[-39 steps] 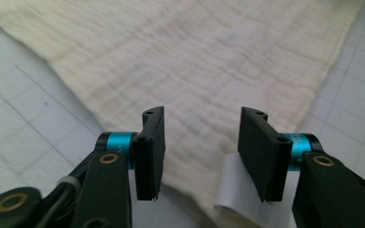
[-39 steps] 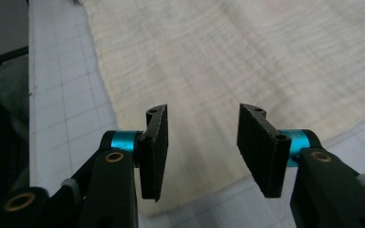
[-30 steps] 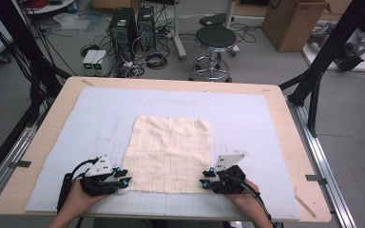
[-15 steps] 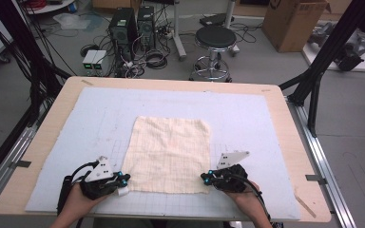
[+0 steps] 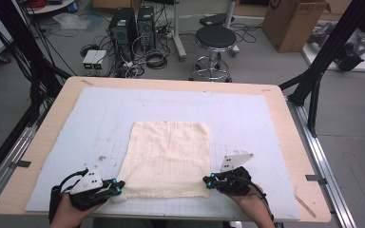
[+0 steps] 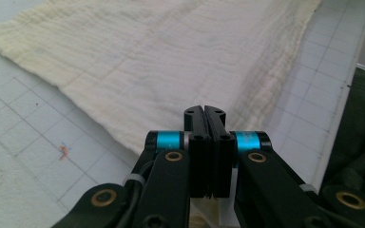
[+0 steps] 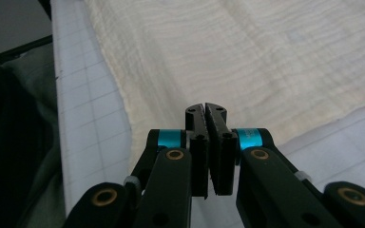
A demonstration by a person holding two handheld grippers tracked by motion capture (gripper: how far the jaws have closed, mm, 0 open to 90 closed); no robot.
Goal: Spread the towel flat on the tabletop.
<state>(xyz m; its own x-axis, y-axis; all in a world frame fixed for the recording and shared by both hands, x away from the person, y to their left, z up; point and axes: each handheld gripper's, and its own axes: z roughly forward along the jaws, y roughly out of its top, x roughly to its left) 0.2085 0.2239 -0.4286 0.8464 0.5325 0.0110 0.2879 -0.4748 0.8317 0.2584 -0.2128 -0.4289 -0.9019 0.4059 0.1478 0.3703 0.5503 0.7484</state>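
Underneath, a gridded white mat (image 5: 266,123) covers the wooden table (image 5: 290,123); cluttered floor beyond.

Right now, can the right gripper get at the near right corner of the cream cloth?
Probably yes: the right gripper sits at the cloth near its right corner, jaws shut, with nothing lying between them.

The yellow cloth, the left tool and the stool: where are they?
Cloth (image 5: 168,156): high view, its middle.
Left tool (image 5: 119,186): high view, tips at the cloth's near left corner.
Stool (image 5: 216,35): high view, its black seat.
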